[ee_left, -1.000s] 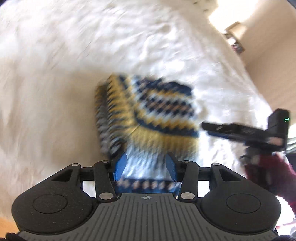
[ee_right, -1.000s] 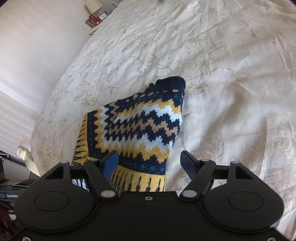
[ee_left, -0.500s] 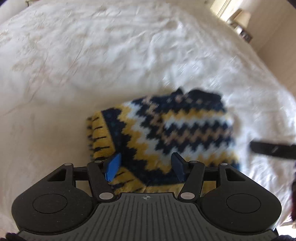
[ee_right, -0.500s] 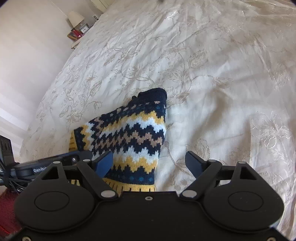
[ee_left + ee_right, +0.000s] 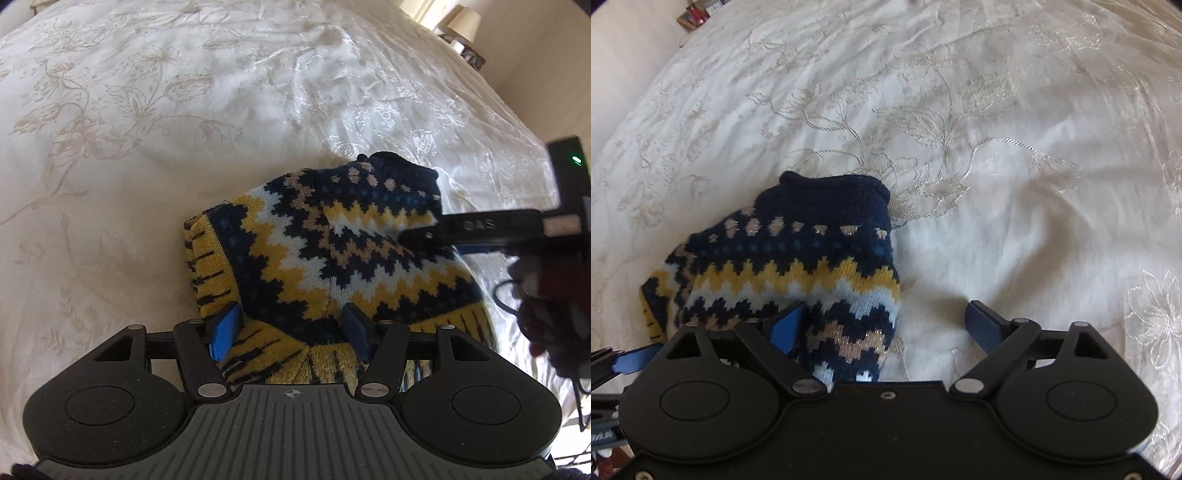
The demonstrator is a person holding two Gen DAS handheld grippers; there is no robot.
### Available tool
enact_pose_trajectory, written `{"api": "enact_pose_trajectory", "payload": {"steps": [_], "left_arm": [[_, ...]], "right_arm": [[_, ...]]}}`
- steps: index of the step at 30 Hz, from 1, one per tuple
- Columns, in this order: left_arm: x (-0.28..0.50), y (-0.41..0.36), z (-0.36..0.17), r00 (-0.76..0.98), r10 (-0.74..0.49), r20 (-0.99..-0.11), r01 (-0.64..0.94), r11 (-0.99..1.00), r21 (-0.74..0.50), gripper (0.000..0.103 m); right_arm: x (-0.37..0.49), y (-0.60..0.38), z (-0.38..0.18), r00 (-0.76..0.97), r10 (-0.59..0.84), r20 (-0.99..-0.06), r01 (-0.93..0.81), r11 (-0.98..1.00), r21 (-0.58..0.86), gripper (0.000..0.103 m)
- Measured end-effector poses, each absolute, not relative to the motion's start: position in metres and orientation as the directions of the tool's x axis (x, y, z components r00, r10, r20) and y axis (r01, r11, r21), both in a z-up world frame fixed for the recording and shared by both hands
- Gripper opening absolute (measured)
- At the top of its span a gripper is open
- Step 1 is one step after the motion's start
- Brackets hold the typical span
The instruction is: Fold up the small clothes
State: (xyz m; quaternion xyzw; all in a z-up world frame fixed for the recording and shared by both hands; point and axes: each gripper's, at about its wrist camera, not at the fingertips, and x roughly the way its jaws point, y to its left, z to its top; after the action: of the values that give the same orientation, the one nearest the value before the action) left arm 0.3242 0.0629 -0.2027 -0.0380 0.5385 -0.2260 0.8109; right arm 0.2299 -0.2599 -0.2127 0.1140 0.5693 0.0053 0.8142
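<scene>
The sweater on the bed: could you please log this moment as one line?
sweater: folded, flat on bedspread | left claw: open over hem | right claw: open, just widened, over sweater's edge

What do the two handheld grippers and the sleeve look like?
The left gripper has a ribbed grey body, black linkage arms, silver rivets, blue pads and a small crosshair mark. The right gripper looks black, also with blue pads. The sleeve is dark red knit, beside a black cable.

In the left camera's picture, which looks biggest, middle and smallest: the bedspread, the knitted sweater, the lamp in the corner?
1. Bedspread
2. Knitted sweater
3. Lamp, though it stands far back, so it may only look smallest.
</scene>
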Motion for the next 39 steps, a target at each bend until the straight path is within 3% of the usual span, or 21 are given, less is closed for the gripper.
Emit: {"api": "enact_pose_trajectory", "payload": {"steps": [2, 11, 16, 22, 27, 39], "left_arm": [[0.324, 0.062, -0.202, 0.316, -0.408, -0.856, 0.333, 0.893, -0.303, 0.058], [0.319, 0.063, -0.202, 0.334, -0.415, -0.846, 0.347, 0.889, -0.299, 0.060], [0.316, 0.062, -0.204, 0.348, -0.421, -0.838, 0.354, 0.886, -0.298, 0.062], [0.310, 0.054, -0.208, 0.371, -0.411, -0.833, 0.402, 0.880, -0.255, 0.075], [0.307, 0.045, -0.206, 0.362, -0.424, -0.830, 0.442, 0.862, -0.247, 0.095], [0.254, 0.062, -0.145, 0.465, -0.323, -0.825, 0.331, 0.927, -0.177, 0.103]], "right_arm": [[0.238, -0.255, -0.219, 0.339, 0.111, -0.934, 0.107, 0.982, 0.156, 0.101], [0.176, -0.255, -0.167, 0.505, 0.091, -0.858, 0.088, 0.984, 0.156, 0.100], [0.133, -0.248, -0.170, 0.473, 0.071, -0.878, 0.084, 0.989, 0.125, 0.100], [0.132, -0.243, -0.207, 0.415, 0.029, -0.909, 0.147, 0.984, 0.099, 0.102], [0.133, -0.240, -0.208, 0.439, 0.027, -0.898, 0.112, 0.990, 0.085, 0.102], [0.074, -0.232, -0.147, 0.613, 0.043, -0.789, 0.078, 0.990, 0.115, 0.102]]}}
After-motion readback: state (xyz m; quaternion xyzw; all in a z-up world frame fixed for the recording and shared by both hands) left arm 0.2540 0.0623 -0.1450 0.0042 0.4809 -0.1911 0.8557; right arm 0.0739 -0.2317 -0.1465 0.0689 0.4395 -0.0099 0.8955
